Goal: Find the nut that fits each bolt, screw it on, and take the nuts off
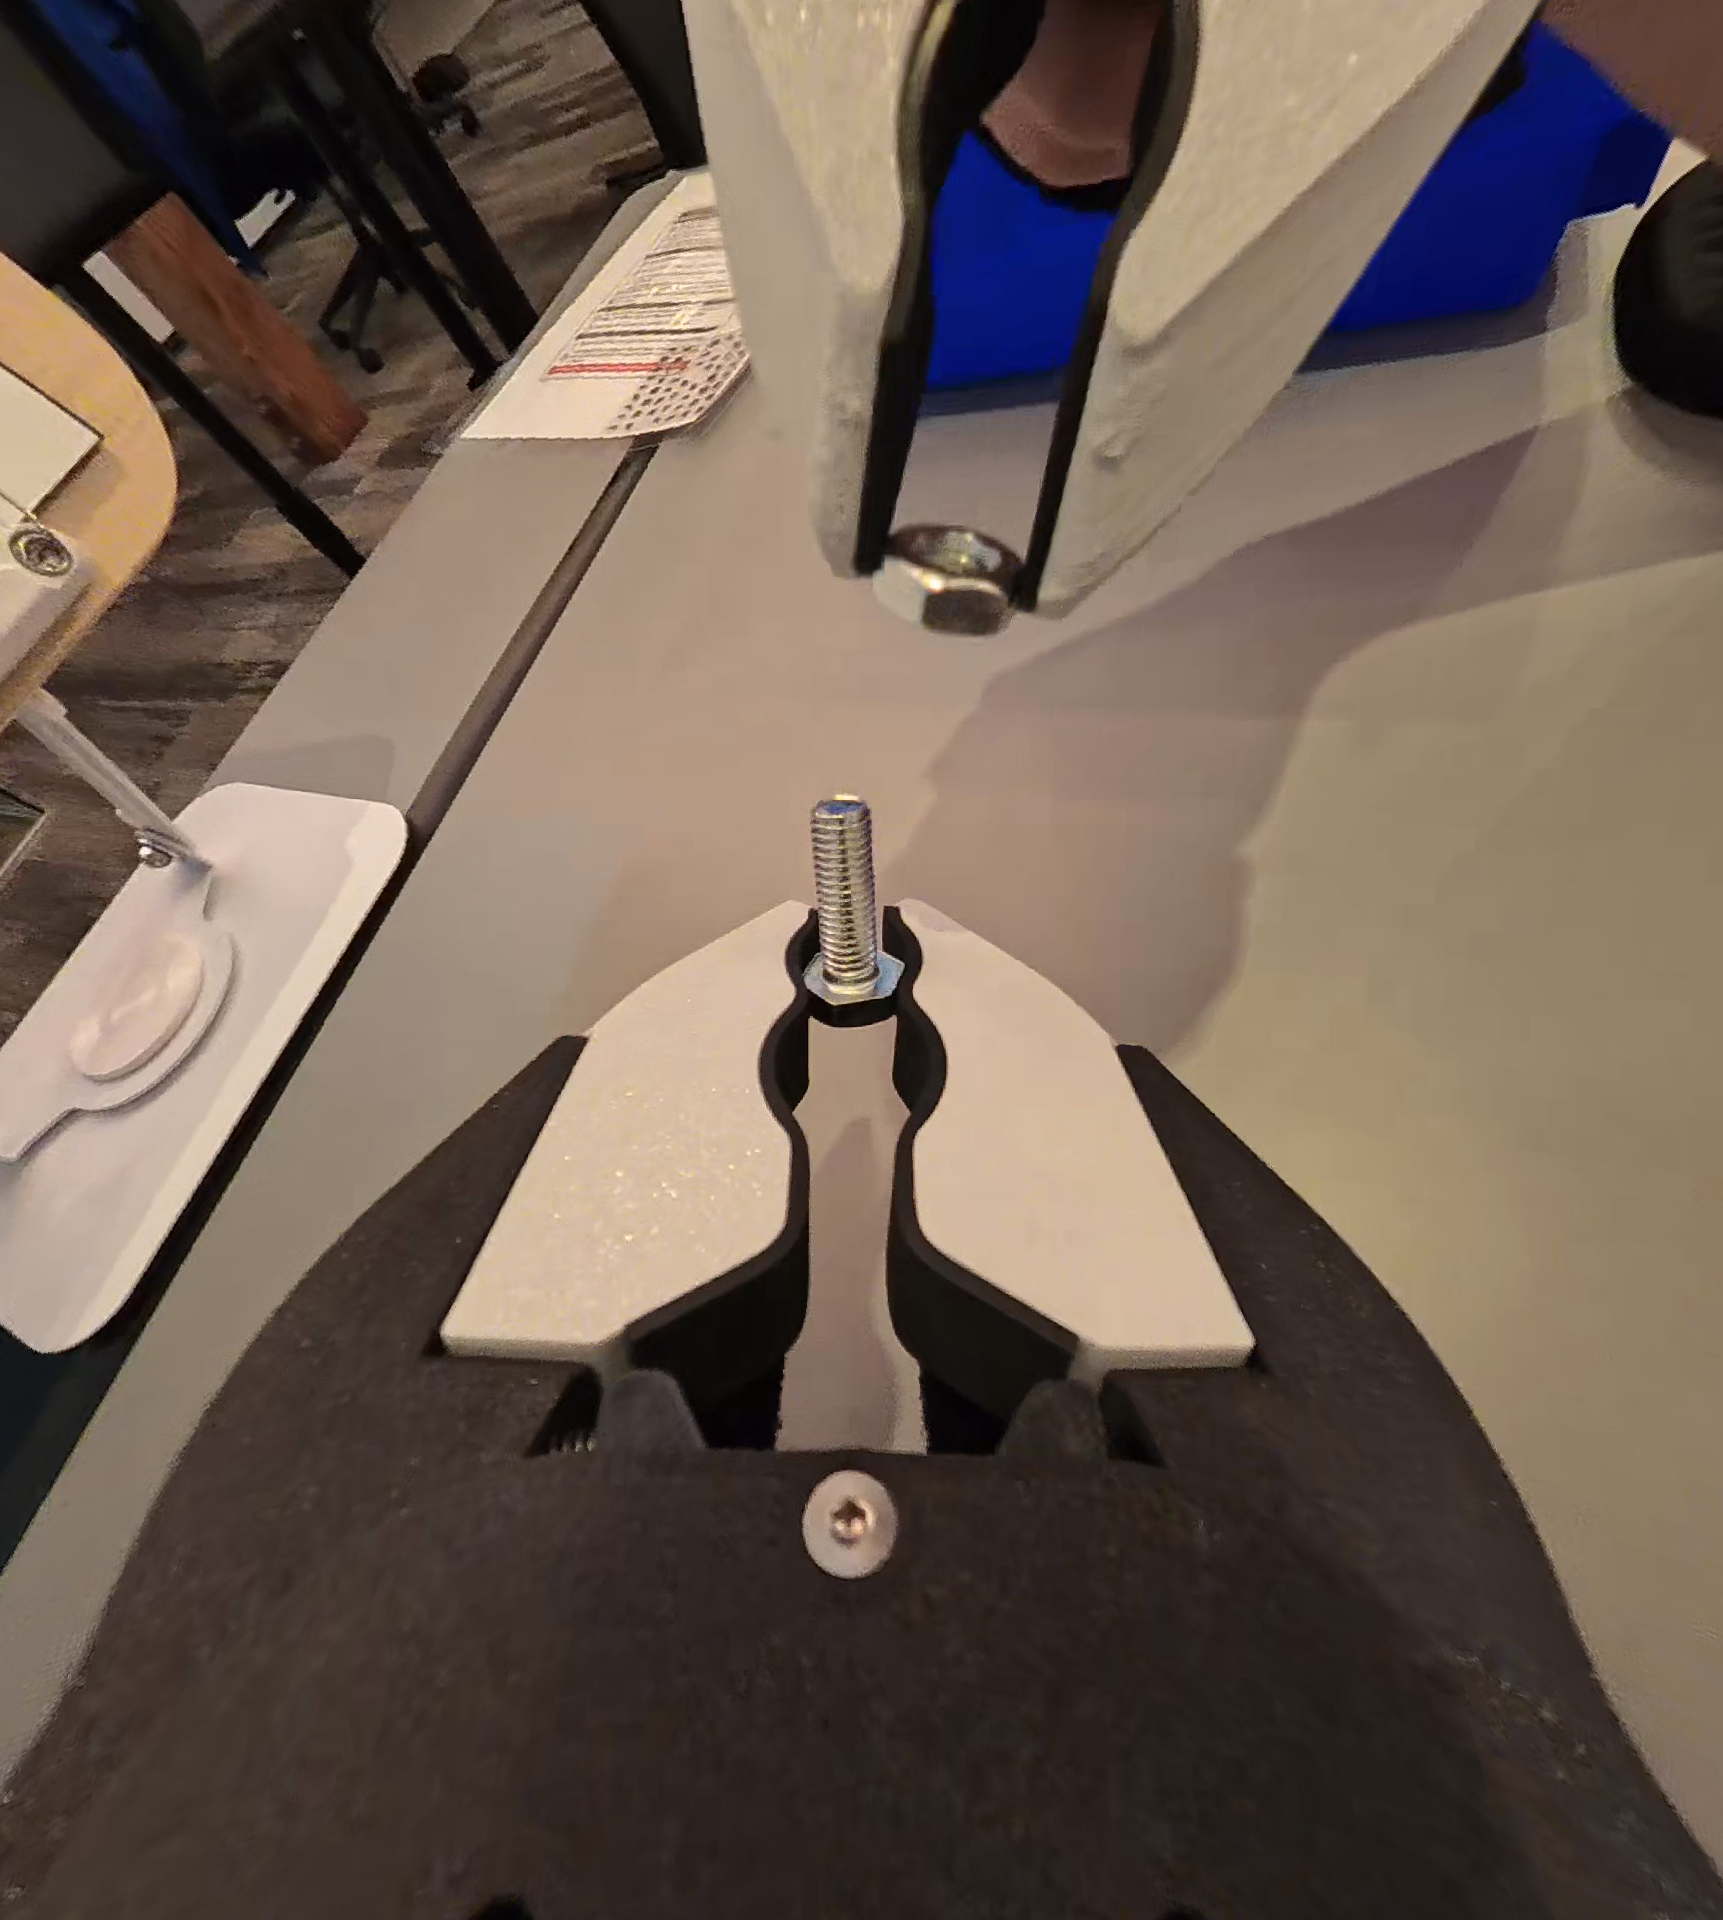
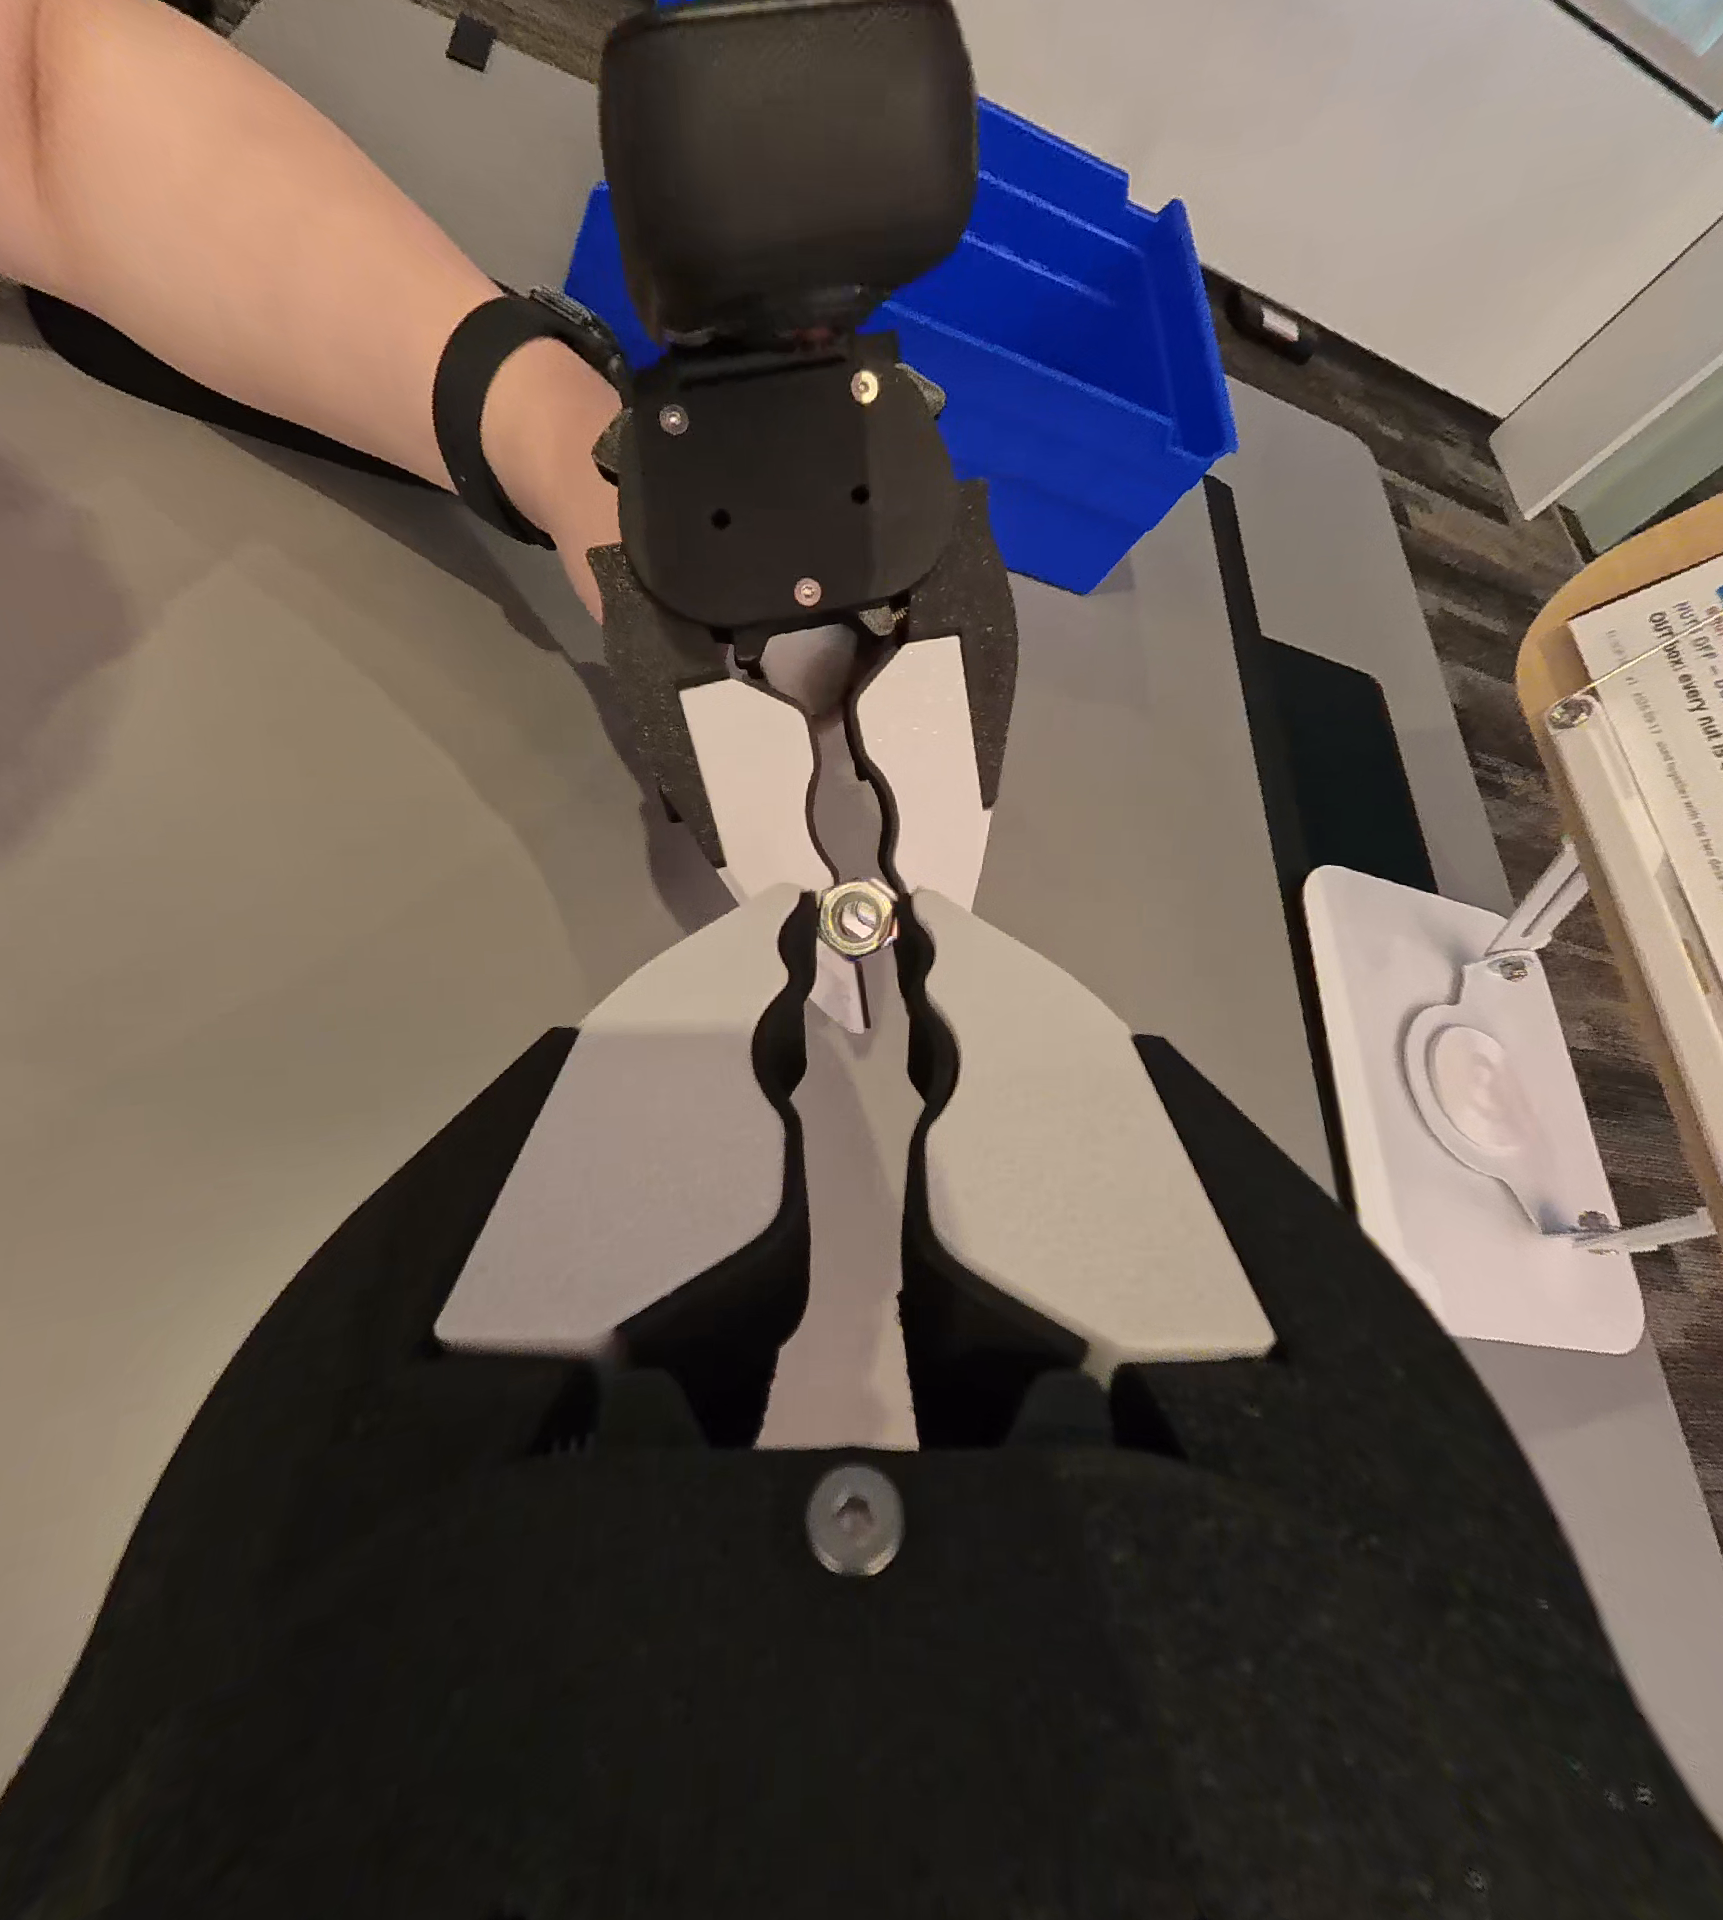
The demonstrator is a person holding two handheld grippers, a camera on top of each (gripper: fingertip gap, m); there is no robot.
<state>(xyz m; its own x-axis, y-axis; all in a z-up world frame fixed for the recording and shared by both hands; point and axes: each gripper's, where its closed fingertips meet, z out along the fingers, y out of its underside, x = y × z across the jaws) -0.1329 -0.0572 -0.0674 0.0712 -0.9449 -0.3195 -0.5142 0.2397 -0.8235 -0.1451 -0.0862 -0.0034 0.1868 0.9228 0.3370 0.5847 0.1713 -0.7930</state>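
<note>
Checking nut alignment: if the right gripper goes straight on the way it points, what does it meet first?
Probably the bolt tip, held upright by the left gripper; the right gripper holds the nut above it, apart. Depth unclear.

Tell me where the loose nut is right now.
The nut is pinched in the right gripper, top centre of the left wrist view, held apart above the upright bolt that the left gripper clamps over the grey table.

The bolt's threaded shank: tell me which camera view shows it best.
The left wrist view. The bolt stands upright in the left tongs, threads side-on, apart from the nut above. The right wrist view looks down through the nut, showing only the bolt's tip.
</note>
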